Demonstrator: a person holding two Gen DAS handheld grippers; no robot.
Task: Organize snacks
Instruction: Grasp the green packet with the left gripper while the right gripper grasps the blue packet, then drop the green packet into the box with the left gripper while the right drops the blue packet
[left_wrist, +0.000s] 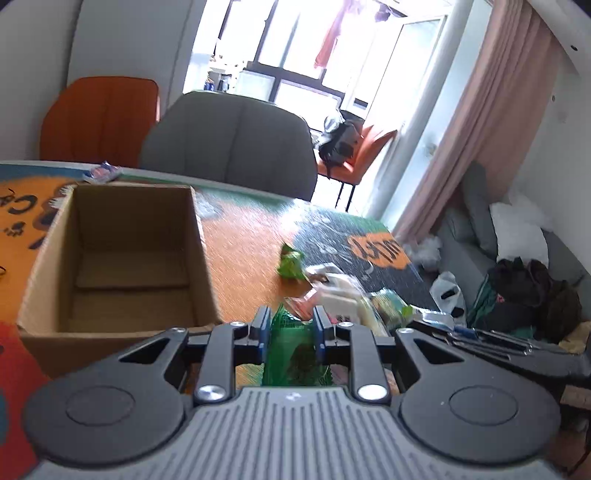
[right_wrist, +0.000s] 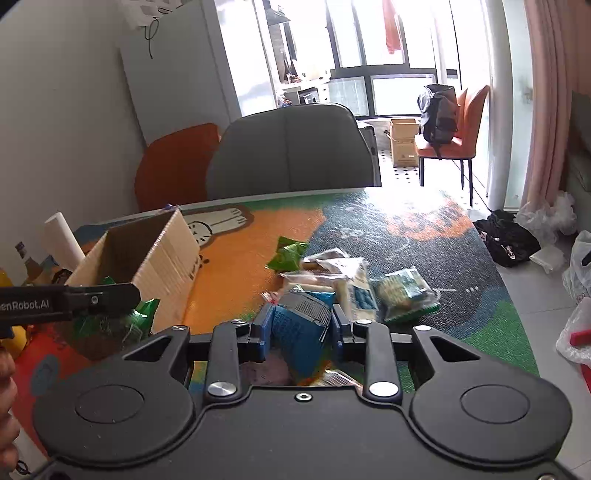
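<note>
1. The left gripper (left_wrist: 291, 328) pinches a crinkly green foil snack packet (left_wrist: 293, 354) between its blue-padded black fingers, held above the table beside the box.
2. The right gripper (right_wrist: 301, 328) pinches a blue, grid-patterned snack packet (right_wrist: 301, 325) above the table.
3. One open, corrugated cardboard box (left_wrist: 122, 258), rectangular and bare inside, stands on a patterned orange, green and dark tablecloth (right_wrist: 406, 229).
4. A loose pile of glossy wrapped snacks (right_wrist: 354, 280) lies near the box.
5. Two padded chairs, one grey (right_wrist: 291, 147) and one orange (left_wrist: 99, 114), stand behind the table.
</note>
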